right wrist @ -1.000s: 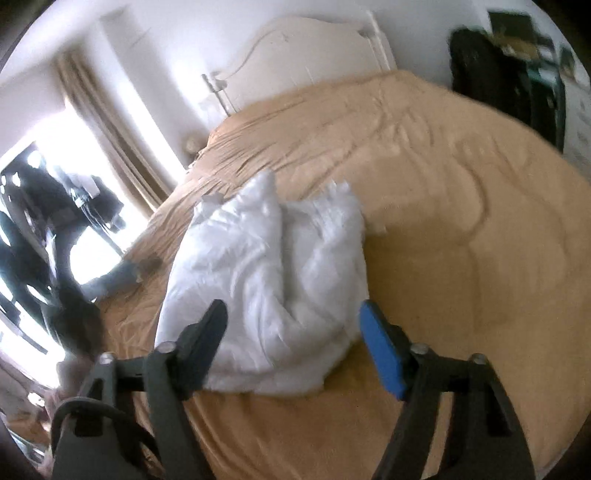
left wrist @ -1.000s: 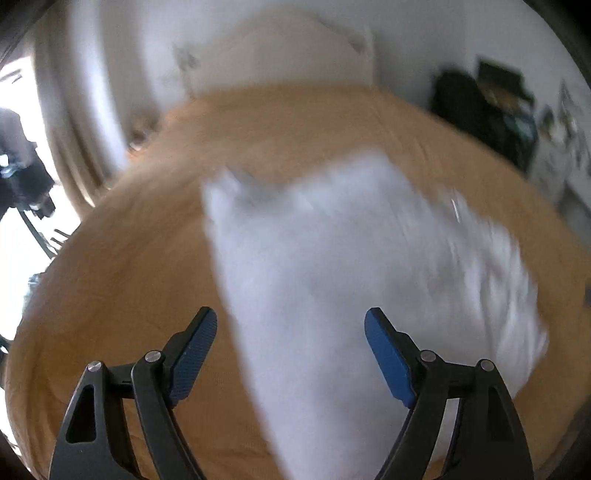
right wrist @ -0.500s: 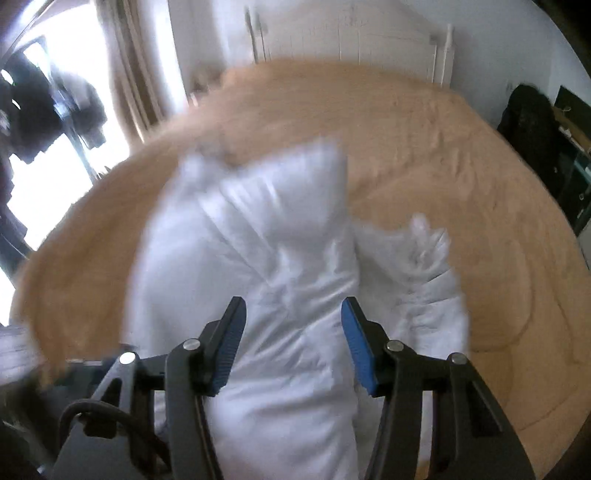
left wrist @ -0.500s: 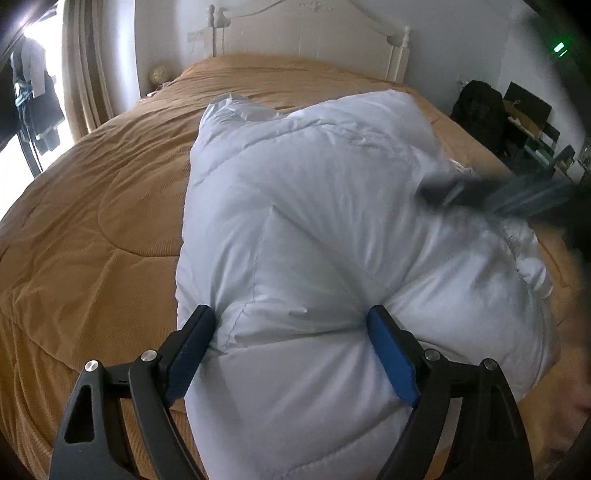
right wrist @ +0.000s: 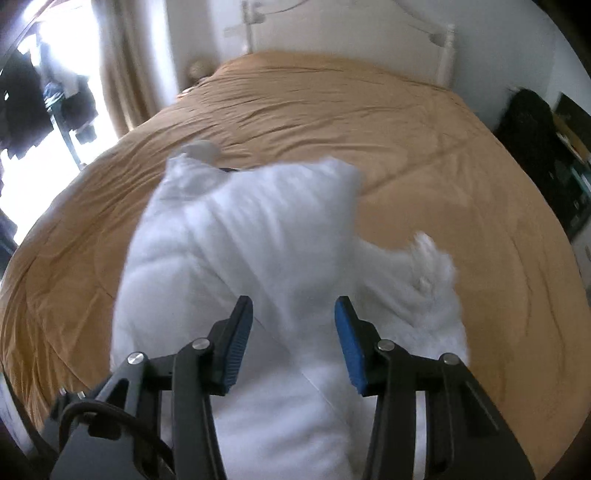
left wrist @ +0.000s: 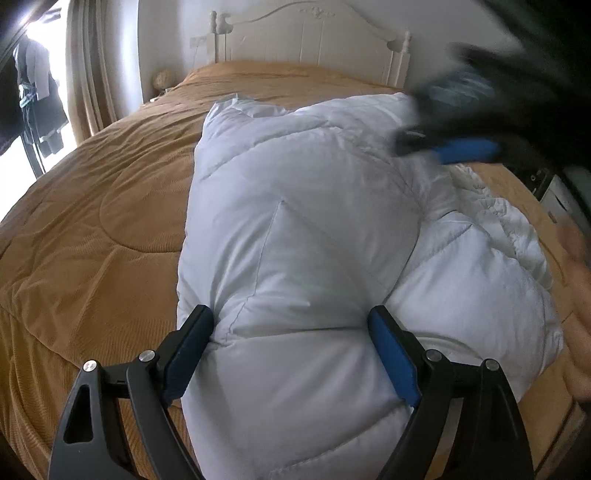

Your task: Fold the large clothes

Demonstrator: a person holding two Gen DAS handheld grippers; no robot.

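The white quilted puffer jacket (left wrist: pixel 303 236) is bulky, with stitched seams dividing it into padded panels. It is bunched into a thick mound, and a ruffled white edge (left wrist: pixel 506 221) shows along its right side in the left wrist view. In the right wrist view the garment is blurred, so finer detail cannot be read there.

The jacket lies on the orange-tan ribbed bedspread (left wrist: pixel 96 221) (quilted with curved stitch lines), which covers a large bed. A white wooden headboard with turned posts (left wrist: pixel 306 33) stands against a pale wall at the far end. Beige curtains (left wrist: pixel 85 74) hang at the left beside a bright window, where dark clothes (left wrist: pixel 37 92) hang. Dark items (right wrist: pixel 532 136) stand by the right wall.

The left gripper (left wrist: pixel 291 332) is spread wide. The near part of the jacket bulges up between its blue pads, and both pads touch the fabric at the sides; whether they actually grip it cannot be told. The right gripper (right wrist: pixel 293 328) is over the near right part of the jacket with its jaws closing; jacket fabric lies between them, but blur hides whether the pads press on it. In the left wrist view the right gripper appears as a dark blur with a blue pad above the jacket's far right corner. A blurred hand (left wrist: pixel 580 314) shows at the right edge.
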